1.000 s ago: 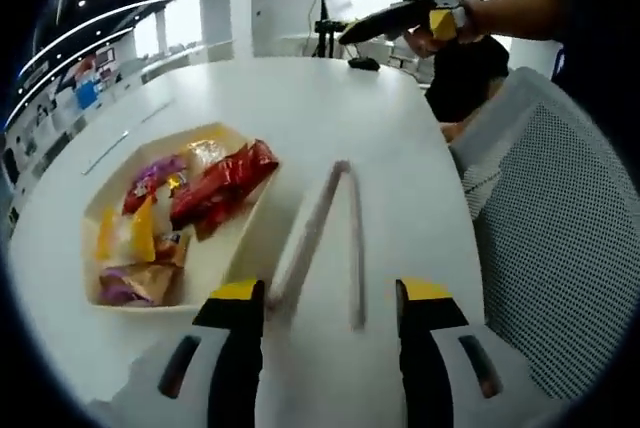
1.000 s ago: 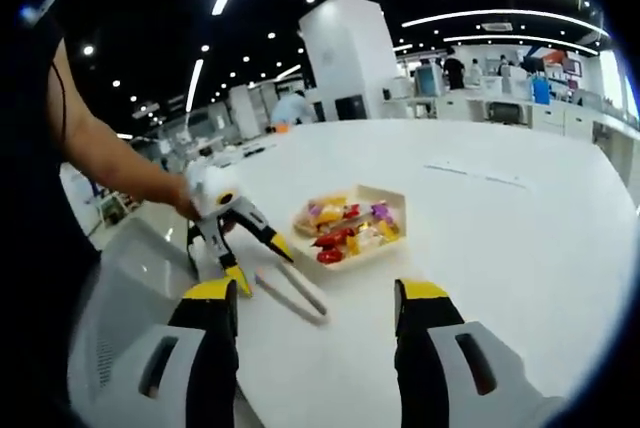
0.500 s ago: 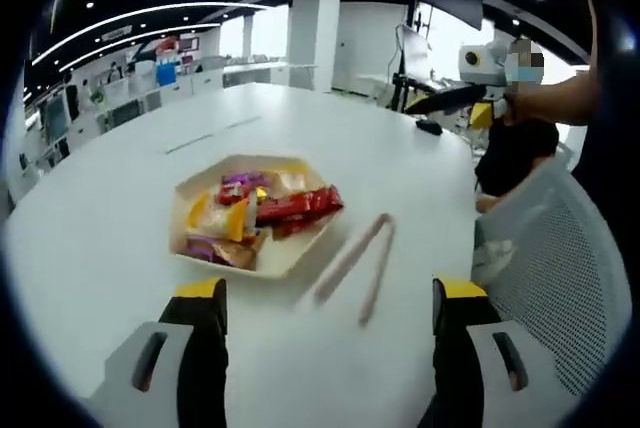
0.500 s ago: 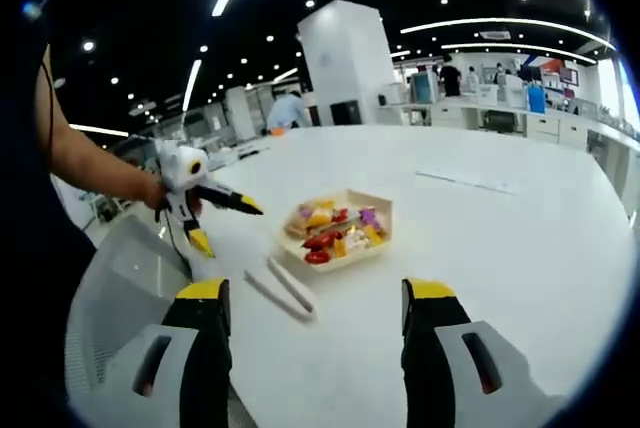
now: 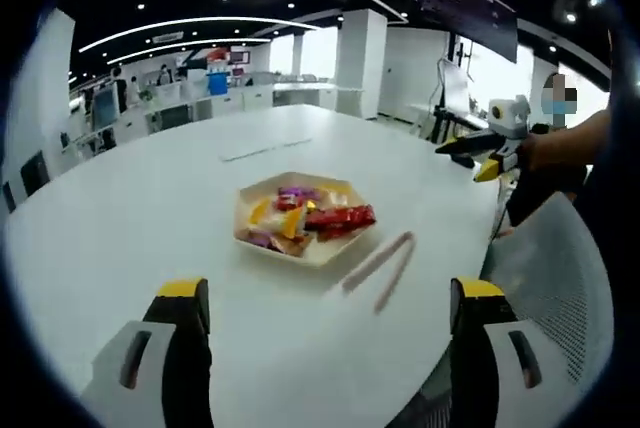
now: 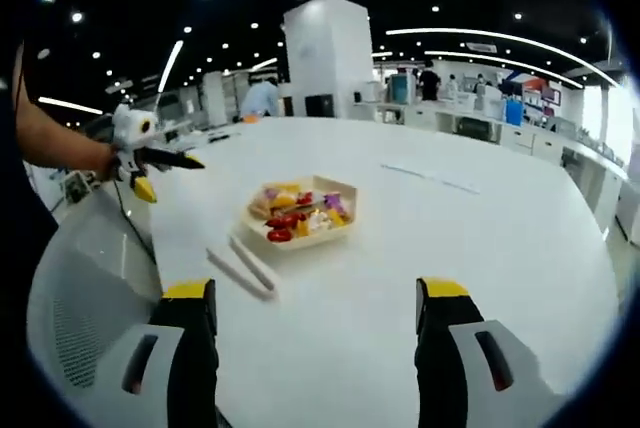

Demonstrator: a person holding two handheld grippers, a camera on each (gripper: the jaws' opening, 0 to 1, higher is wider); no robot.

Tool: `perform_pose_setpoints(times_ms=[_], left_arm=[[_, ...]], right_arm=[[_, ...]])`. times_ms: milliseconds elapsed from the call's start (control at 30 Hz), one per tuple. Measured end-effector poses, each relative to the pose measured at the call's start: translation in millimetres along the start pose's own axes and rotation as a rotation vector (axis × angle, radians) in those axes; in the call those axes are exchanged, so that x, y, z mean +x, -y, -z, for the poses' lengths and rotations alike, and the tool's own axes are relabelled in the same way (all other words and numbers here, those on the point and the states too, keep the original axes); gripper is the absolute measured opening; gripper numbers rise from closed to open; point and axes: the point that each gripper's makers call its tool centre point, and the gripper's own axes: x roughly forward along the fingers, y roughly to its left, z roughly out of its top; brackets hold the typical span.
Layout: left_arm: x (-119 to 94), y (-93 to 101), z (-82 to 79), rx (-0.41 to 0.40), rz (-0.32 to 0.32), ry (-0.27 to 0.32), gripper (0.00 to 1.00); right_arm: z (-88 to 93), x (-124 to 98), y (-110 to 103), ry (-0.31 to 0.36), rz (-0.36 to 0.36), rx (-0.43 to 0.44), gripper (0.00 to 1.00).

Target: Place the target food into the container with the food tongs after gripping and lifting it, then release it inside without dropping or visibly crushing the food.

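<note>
Tongs [image 5: 378, 270] on the table [image 5: 130, 218], tray [image 5: 302, 221] of snacks [image 5: 338, 218] just beside them, mesh chair [image 5: 553, 293] on their other side

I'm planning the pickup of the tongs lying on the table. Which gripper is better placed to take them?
Neither clearly: both grippers, left and right, are open and held back from the tongs beside the tray. Left looks slightly nearer.

Left gripper [image 5: 330, 298] and right gripper [image 6: 315, 298] both have jaws spread wide, empty; a bare forearm [image 6: 60, 143] holds the left one at ten o'clock.
</note>
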Motion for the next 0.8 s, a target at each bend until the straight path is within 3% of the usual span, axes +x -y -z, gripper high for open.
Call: perform_pose_setpoints(times_ms=[233, 567, 800], left_arm=[[-11, -2.1, -1.6, 0.001, -0.021, 0.030, 0.99], [-11, -4.4, -6.4, 0.044, -0.038, 0.061, 0.99], [-11, 0.6, -3.4, 0.048, -0.033, 0.051, 0.99]], right_arm=[[8.7, -7, 5, 0.003, 0.043, -0.019, 0.99], [13.4, -17, 6, 0.005, 0.065, 0.001, 0.99], [13.7, -20, 7, 0.010, 0.077, 0.016, 0.99]])
